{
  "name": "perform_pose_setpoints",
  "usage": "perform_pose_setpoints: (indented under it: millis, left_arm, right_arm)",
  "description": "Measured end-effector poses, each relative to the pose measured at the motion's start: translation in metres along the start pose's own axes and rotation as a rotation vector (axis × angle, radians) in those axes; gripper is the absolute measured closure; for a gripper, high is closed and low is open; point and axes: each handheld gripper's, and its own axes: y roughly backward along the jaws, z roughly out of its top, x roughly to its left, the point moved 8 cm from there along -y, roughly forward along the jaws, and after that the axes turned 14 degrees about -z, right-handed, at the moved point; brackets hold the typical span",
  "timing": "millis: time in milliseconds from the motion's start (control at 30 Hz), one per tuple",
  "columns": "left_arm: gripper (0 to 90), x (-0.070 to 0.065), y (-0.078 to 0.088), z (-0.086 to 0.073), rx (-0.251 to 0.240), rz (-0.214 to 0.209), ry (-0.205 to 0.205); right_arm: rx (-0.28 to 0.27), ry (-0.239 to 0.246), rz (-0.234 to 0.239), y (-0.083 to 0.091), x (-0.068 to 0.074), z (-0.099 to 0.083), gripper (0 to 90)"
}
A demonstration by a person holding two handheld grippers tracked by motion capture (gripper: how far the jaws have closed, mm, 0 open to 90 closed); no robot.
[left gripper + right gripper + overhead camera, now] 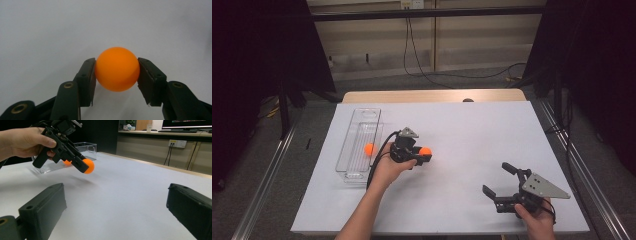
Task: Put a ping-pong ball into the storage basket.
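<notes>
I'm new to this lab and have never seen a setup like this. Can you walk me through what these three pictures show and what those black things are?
A person sits at a white table holding a hand-held two-jaw tool in each hand. One picture looks down from above the person's side of the table; the other two come from cameras riding on each tool, looking along its black jaws.

The left gripper has its jaws closed on an orange ball, lifted just above the table. The right gripper rests near the table's front edge with its jaws wide apart and nothing between them.

At the table's left stands a long clear plastic tray with a second orange ball inside.
</notes>
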Motion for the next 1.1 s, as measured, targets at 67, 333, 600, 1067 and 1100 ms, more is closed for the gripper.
perform_pose_setpoints:
  millis: [67, 333, 600, 1067, 1100]
  left_arm:
    - [51.0, 0.001, 0.001, 0.000, -0.002, 0.005, 0.000]
    - [51.0, 0.002, 0.007, 0.001, -0.016, 0.008, 0.006]
    - [51.0, 0.004, 0.012, 0.001, -0.027, 0.013, 0.014]
    - [51.0, 0.006, 0.023, 0.003, -0.053, 0.031, 0.027]
    - [51.0, 0.006, 0.024, 0.003, -0.054, 0.031, 0.029]
  right_arm:
    - [0.000, 0.000, 0.000, 0.000, 0.000, 0.000, 1.9]
    - [-0.002, 0.001, 0.003, 0.000, 0.000, 0.000, 2.0]
    - [-0.003, 0.003, 0.005, 0.000, 0.001, 0.001, 2.0]
    - [-0.002, 0.005, 0.006, 0.000, 0.001, 0.001, 2.0]
    - [-0.002, 0.004, 0.006, 0.000, 0.001, 0.001, 2.0]
